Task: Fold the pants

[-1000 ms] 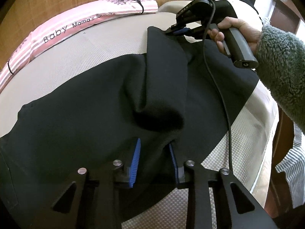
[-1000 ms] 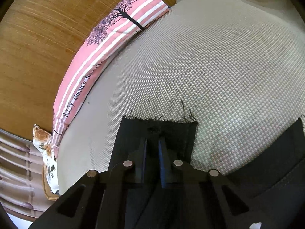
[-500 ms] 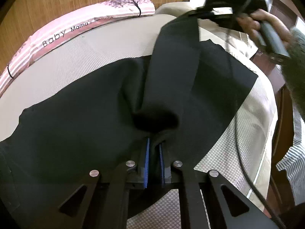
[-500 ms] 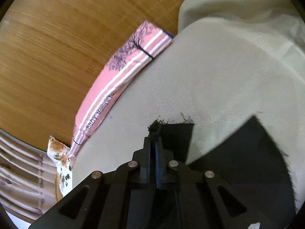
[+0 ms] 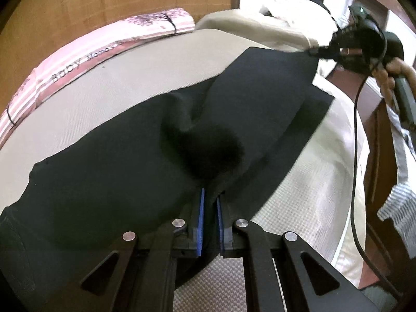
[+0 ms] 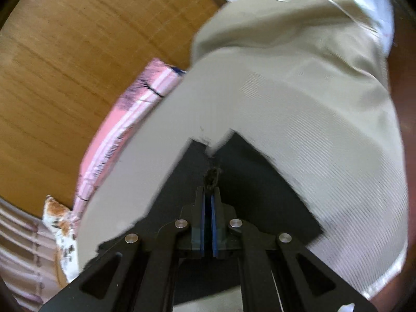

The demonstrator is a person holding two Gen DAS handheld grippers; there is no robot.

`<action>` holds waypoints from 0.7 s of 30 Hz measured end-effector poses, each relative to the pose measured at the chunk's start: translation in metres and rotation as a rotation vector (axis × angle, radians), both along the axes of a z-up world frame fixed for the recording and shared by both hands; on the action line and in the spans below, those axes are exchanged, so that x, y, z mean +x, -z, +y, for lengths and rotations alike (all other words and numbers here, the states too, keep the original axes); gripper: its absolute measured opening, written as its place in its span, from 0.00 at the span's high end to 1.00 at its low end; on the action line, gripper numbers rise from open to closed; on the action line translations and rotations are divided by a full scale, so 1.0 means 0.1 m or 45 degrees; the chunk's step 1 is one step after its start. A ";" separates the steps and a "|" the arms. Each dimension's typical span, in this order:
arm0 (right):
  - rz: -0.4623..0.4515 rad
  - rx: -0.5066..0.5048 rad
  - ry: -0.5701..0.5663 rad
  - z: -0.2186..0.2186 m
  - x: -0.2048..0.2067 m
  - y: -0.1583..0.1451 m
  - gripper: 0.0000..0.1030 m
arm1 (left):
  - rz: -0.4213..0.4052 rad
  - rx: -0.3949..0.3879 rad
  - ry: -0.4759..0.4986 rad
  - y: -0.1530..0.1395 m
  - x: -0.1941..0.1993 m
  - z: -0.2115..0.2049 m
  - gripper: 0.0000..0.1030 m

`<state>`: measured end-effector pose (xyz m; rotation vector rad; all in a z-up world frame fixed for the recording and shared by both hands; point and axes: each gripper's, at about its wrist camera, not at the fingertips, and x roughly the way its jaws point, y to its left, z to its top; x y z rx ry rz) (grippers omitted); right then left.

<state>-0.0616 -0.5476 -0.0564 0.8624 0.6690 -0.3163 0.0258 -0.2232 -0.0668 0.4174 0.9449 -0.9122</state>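
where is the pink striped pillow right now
In the left wrist view the pink striped pillow lies upper left, along the bed's far edge against the wooden wall, beyond the black pants.

Surface: bed (image 5: 145, 83) with a beige woven cover, fine checked weave visible at the near edge in the left wrist view.

On it:
- black pants (image 5: 109, 171), spread across the middle; one leg lifted off the cover toward the far right, the other leg flat beneath it.
- pink striped pillow (image 5: 78, 59) printed "Baby", along the far edge against the wooden wall.
- beige blanket (image 5: 265, 28), bunched at the far end just beyond the pants.

Right wrist view blurred; same cover (image 6: 299, 135), pillow (image 6: 117, 135) and blanket (image 6: 299, 31) discernible.
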 end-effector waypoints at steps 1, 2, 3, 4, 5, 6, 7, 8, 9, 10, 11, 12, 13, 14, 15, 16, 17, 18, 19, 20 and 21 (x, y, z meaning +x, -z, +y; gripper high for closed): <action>0.028 0.000 0.012 0.00 -0.04 0.07 0.96 | 0.003 0.009 0.018 0.02 -0.01 0.00 0.92; 0.070 0.004 0.029 0.00 -0.07 0.17 0.96 | 0.008 0.025 0.039 0.06 -0.03 -0.02 0.92; 0.106 0.008 0.045 -0.01 -0.10 0.26 0.96 | 0.009 0.031 0.045 0.08 -0.04 -0.03 0.92; 0.133 0.012 0.061 -0.01 -0.13 0.34 0.96 | 0.009 0.038 0.054 0.10 -0.04 -0.04 0.92; 0.152 0.008 0.075 -0.01 -0.17 0.38 0.97 | -0.002 0.044 0.062 0.11 -0.05 -0.05 0.92; 0.160 0.001 0.084 0.00 -0.20 0.40 0.97 | -0.009 0.046 0.067 0.11 -0.06 -0.06 0.92; 0.161 -0.009 0.087 0.01 -0.23 0.39 0.97 | -0.010 0.045 0.069 0.10 -0.06 -0.06 0.92; 0.166 -0.035 0.095 0.03 -0.27 0.37 0.97 | -0.005 0.041 0.071 0.11 -0.06 -0.06 0.92; 0.166 -0.050 0.103 0.05 -0.28 0.33 0.97 | -0.001 0.038 0.074 0.11 -0.06 -0.05 0.92; 0.161 -0.071 0.112 0.08 -0.33 0.30 0.97 | 0.001 0.034 0.078 0.10 -0.07 -0.06 0.92; 0.161 -0.088 0.117 0.10 -0.36 0.29 0.97 | 0.004 0.033 0.085 0.11 -0.07 -0.06 0.92; 0.172 -0.108 0.125 0.12 -0.39 0.30 0.97 | 0.004 0.032 0.091 0.11 -0.07 -0.06 0.92; 0.187 -0.112 0.122 0.13 -0.40 0.33 0.97 | 0.006 0.031 0.101 0.12 -0.07 -0.06 0.92; 0.221 -0.107 0.118 0.13 -0.39 0.42 0.97 | 0.012 0.031 0.111 0.12 -0.08 -0.06 0.92; 0.247 -0.092 0.115 0.13 -0.37 0.50 0.97 | 0.018 0.029 0.123 0.12 -0.07 -0.05 0.92; 0.261 -0.077 0.103 0.12 -0.35 0.56 0.97 | 0.020 0.029 0.134 0.12 -0.07 -0.04 0.92; 0.243 -0.082 0.105 0.11 -0.36 0.56 0.97 | 0.025 0.030 0.149 0.12 -0.08 -0.03 0.92; 0.243 -0.073 0.109 0.09 -0.37 0.53 0.88 | 0.027 0.032 0.156 0.13 -0.07 -0.02 0.92; 0.254 -0.061 0.127 0.05 -0.39 0.49 0.85 | 0.032 0.036 0.163 0.13 -0.07 -0.01 0.92; 0.249 -0.060 0.142 0.03 -0.42 0.45 0.80 | 0.042 0.036 0.169 0.13 -0.07 0.00 0.92; 0.231 -0.071 0.152 -0.01 -0.45 0.39 0.80 | 0.049 0.034 0.171 0.12 -0.07 0.01 0.92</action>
